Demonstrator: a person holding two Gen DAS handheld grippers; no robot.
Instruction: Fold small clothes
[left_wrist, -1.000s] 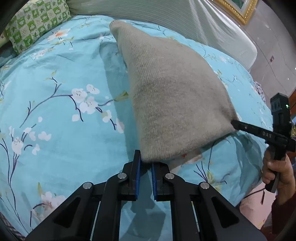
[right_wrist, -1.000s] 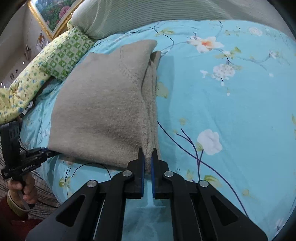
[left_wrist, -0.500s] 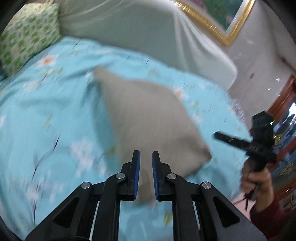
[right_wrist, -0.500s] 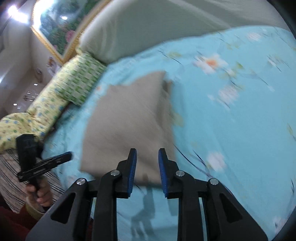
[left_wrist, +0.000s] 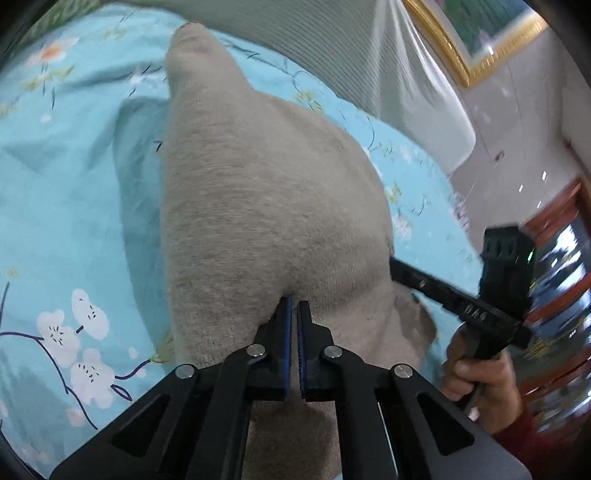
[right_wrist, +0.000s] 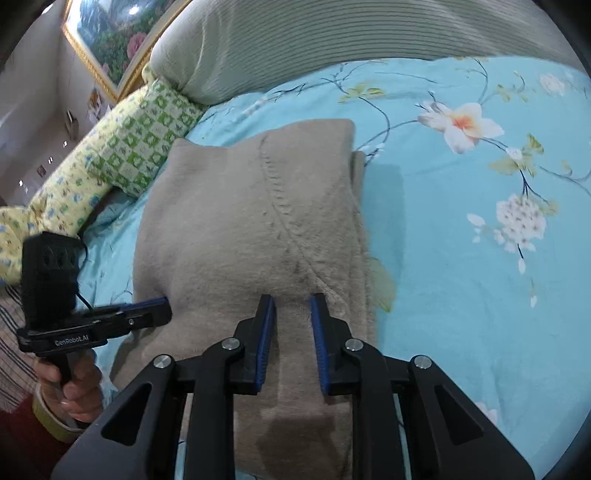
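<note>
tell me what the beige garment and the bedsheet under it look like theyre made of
Beige garment: likely a soft knit, wool or acrylic; matte, fuzzy nap with a stitched seam line. Bedsheet: apparently smooth woven cotton or polyester with a printed floral pattern and a faint sheen.

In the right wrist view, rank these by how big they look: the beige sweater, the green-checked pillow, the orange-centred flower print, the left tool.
Largest to smallest, as seen:
1. beige sweater
2. green-checked pillow
3. left tool, though nearness to the camera inflates it, so its rank against the pillow is unsure
4. orange-centred flower print
</note>
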